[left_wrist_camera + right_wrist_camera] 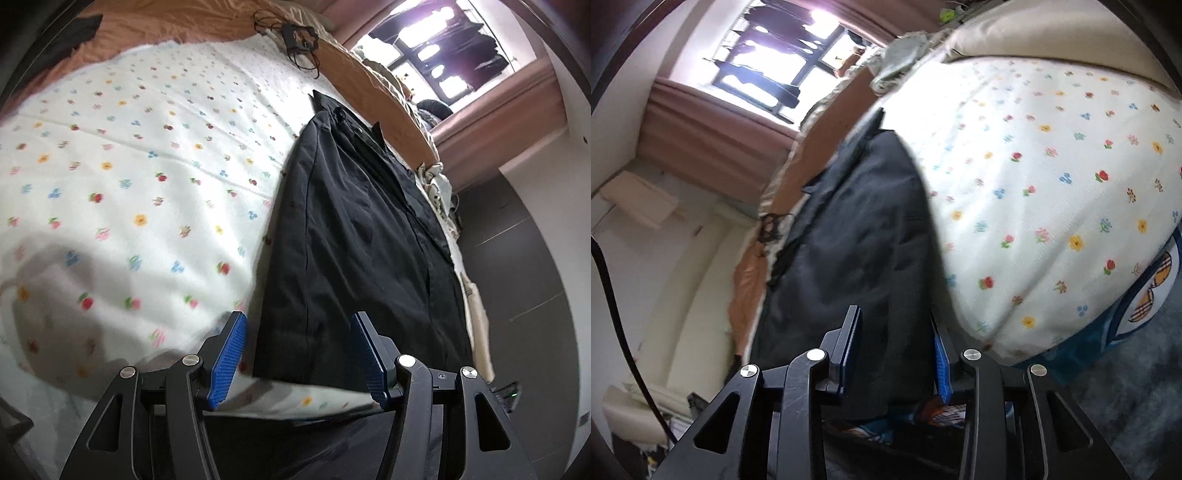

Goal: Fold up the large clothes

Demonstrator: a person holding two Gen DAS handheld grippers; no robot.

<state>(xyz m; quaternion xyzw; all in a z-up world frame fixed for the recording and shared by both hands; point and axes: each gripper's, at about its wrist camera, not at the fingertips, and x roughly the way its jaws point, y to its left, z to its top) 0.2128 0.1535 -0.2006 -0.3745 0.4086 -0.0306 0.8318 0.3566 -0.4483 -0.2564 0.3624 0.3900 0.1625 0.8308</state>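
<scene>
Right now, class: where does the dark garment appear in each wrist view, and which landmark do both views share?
Left wrist: the dark garment runs from bottom centre up the right of the floral sheet.
Right wrist: it lies centre-left, left of the sheet.
Shared landmark: the bright window.

Daylight floods from an overexposed window (768, 66) far ahead. Motion blur softens the bedsheet (129, 184). Fisheye edges bend and darken.

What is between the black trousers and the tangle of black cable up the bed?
In the left wrist view, only flowered sheet separates the trousers from the cable, which lies where the sheet meets the orange cover.
</scene>
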